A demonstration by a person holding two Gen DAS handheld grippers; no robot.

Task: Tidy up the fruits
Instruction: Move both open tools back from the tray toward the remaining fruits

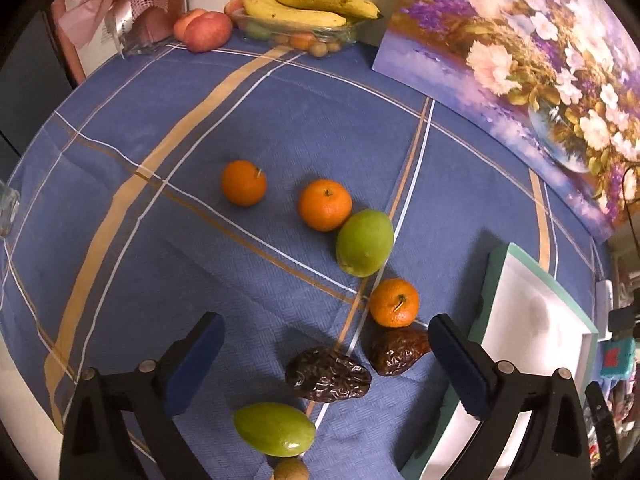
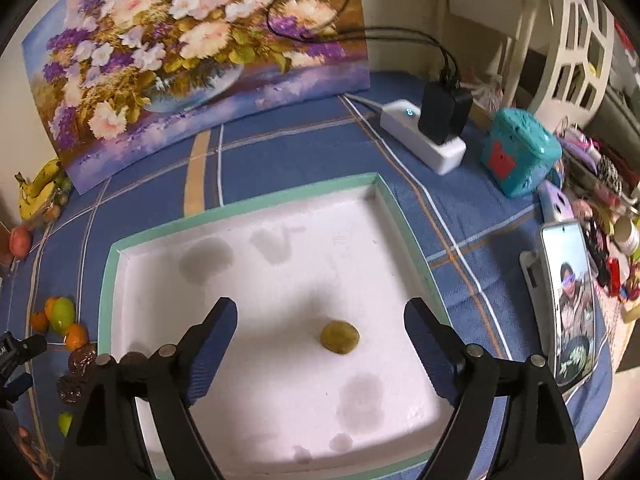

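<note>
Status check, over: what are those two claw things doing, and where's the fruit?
Left gripper open above the dates. Right gripper open over the white tray, one small greenish fruit lying loose inside. Nothing blocking.

Each gripper [image 1: 326, 364] [image 2: 320, 344]: black arms, blue pads, silver screws.

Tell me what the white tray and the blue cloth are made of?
The tray looks like matte white foam, slightly pitted, with dark damp-looking stains; it could be card. The cloth looks like woven fabric: a fine textured weave with soft creases.
</note>
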